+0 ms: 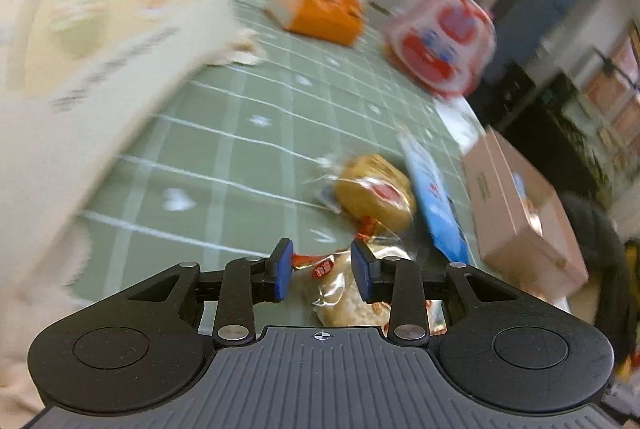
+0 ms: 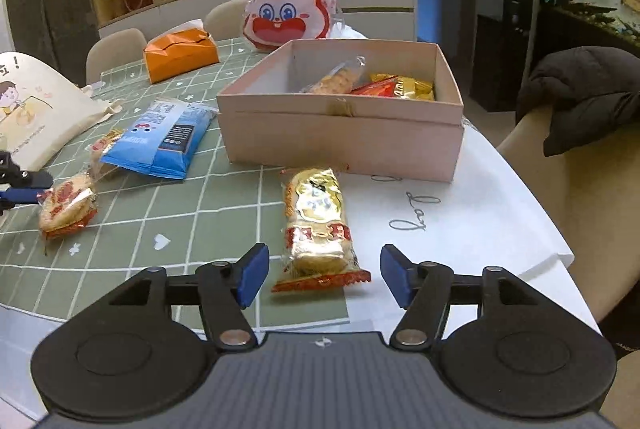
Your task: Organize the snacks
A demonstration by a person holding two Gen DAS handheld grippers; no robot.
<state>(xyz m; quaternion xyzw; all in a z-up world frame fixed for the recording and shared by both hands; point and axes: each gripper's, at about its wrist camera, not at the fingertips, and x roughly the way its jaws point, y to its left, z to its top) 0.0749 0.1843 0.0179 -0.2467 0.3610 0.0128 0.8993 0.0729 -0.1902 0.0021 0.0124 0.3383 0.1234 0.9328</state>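
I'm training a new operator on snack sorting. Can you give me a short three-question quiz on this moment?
1. True or false: the pink box is empty.
2. What lies between the open right gripper's fingers?
3. The blue packet lies: A) in the box, B) on the green mat, C) on the chair.

Key:
1. False, it already holds snacks.
2. A gold-wrapped cracker pack, not yet gripped.
3. B
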